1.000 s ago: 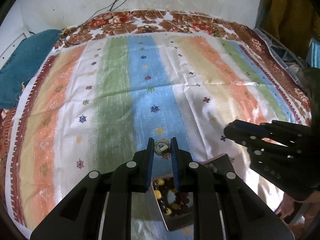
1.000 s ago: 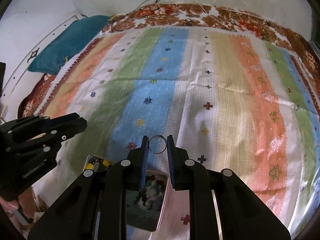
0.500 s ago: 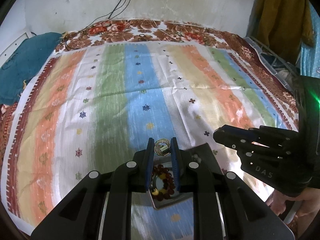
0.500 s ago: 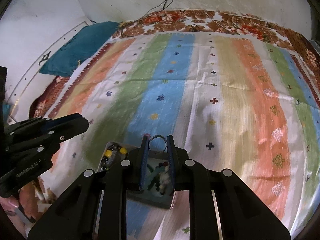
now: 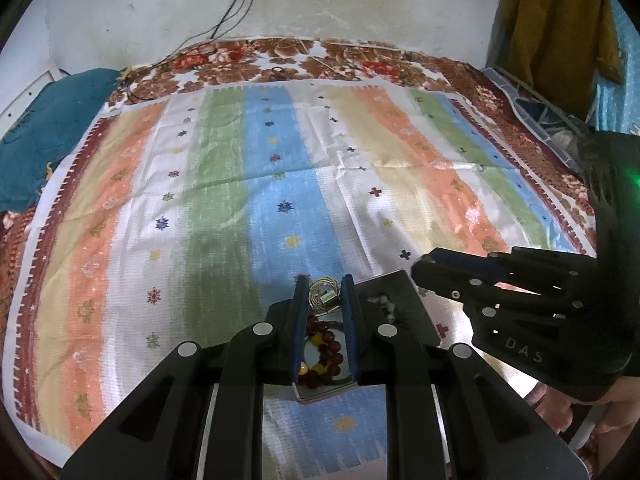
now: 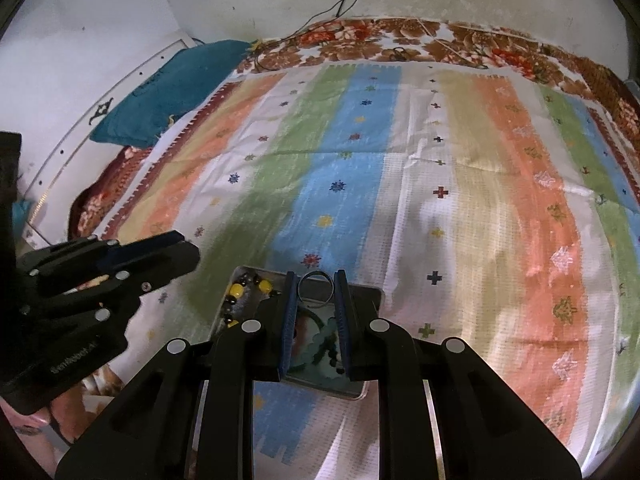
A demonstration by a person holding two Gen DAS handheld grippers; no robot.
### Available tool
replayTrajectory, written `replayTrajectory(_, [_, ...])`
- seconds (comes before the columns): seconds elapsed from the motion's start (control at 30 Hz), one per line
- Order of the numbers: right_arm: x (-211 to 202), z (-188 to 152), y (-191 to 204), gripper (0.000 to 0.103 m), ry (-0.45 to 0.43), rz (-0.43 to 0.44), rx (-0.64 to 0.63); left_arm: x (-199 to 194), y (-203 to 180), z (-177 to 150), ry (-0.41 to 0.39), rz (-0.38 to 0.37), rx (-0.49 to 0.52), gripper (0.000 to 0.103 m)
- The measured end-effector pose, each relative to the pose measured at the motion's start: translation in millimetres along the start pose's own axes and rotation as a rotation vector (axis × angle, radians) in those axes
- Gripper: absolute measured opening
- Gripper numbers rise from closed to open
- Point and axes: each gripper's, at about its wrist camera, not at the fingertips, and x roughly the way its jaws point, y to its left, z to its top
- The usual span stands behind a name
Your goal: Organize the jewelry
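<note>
The left tongs [image 5: 324, 294] pinch a coiled gold piece [image 5: 322, 291] and the right tongs [image 6: 316, 288] pinch a thin wire ring [image 6: 316, 285], both over the metal tray [image 6: 362, 294] at the bed's near edge. Either piece could slip free and vanish into the striped bedspread [image 5: 280, 184], since each grip is narrow. The bed stands against a stained white wall [image 5: 340, 4] with hanging cables [image 5: 236, 8].

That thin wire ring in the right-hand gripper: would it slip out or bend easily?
The ring looks like bare thin wire, so it probably weighs almost nothing and might flex if squeezed hard. The right gripper pinches it only by its edges, so it could pivot or slip. Dropped onto the tray, it might roll.
</note>
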Motion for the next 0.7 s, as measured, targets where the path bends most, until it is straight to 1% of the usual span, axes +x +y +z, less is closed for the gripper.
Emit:
replayTrajectory(0.07, [1.3,0.2,-0.8,0.021,0.009,0.004,0.005,0.8,0.4,-0.5,0.004,-0.007,-0.006,0.017])
replayTrajectory(0.1, [1.7,0.3,-2.0,0.025,0.013,-0.003,0.011,1.1,1.1,-0.7,0.006,-0.002,-0.008,0.021])
replayTrajectory(0.13, [1.4,0.4,-3.0,0.037,0.011,-0.007,0.013,1.8,2.4,-0.8,0.013,0.005,-0.012,0.025])
replayTrajectory(0.17, [0.4,0.6,-4.0,0.041,0.006,-0.011,0.016,1.8,3.0,-1.2,0.014,0.011,-0.015,0.030])
replayTrajectory(0.23, [-2.2,0.2,-7.4,0.041,-0.002,-0.018,0.028,2.0,6.0,-1.5,0.016,0.024,-0.021,0.030])
replayTrajectory(0.33, [-5.1,-4.5,-10.6,0.042,-0.003,-0.023,0.037,0.0,9.3,-6.1,0.021,0.020,-0.035,0.033])
replayTrajectory(0.4, [-7.6,-9.0,-11.2,0.043,-0.005,-0.041,0.029,-1.8,8.7,-10.1,0.022,0.023,-0.029,0.041])
replayTrajectory(0.47, [-9.3,-12.5,-12.4,0.051,-0.006,-0.054,0.021,-4.3,7.4,-15.3,0.022,0.038,-0.017,0.046])
replayTrajectory(0.53, [-11.8,-16.4,-14.4,0.056,-0.009,-0.080,0.017,-6.5,6.4,-20.3,0.023,0.053,-0.011,0.050])
replayTrajectory(0.6, [-14.8,-20.7,-16.6,0.057,-0.012,-0.099,0.009,-7.5,6.4,-24.2,0.029,0.055,-0.014,0.055])
replayTrajectory(0.67, [-16.3,-24.9,-17.6,0.063,-0.012,-0.113,0.003,-8.1,6.2,-28.9,0.039,0.053,-0.014,0.058])
replayTrajectory(0.7, [-16.6,-26.2,-17.4,0.064,-0.012,-0.117,-0.002,-8.7,6.1,-31.2,0.042,0.056,-0.015,0.061])
